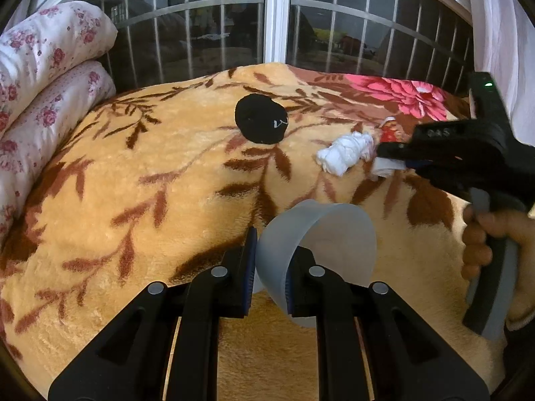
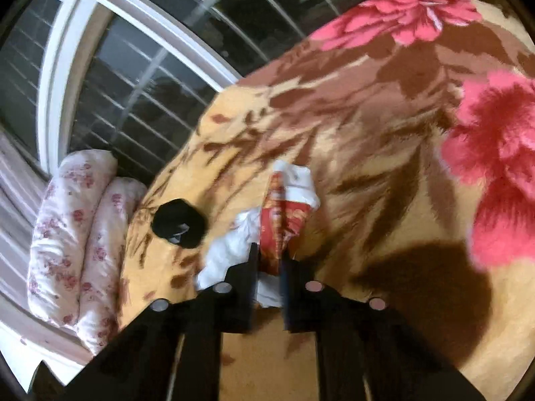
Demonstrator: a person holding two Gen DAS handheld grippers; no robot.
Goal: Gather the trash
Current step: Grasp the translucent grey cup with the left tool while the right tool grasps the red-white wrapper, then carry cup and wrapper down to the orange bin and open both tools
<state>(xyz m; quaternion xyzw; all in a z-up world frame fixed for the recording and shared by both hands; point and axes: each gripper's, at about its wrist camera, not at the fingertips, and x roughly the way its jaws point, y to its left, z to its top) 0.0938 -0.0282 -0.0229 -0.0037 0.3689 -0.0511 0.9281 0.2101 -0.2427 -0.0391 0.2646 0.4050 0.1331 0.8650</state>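
Left gripper (image 1: 271,267) has its jaws clamped on the cup (image 1: 321,234) rim, mouth out to take trash; right gripper (image 2: 269,267) nips the red wrapper (image 2: 284,224) beside the tissue (image 1: 344,153) on the bed (image 1: 133,200)

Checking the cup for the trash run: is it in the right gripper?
No: the left gripper pinches the cup by its rim.

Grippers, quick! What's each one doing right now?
Left gripper: closed on the rim of the translucent cup.
Right gripper: closed on the red wrapper.
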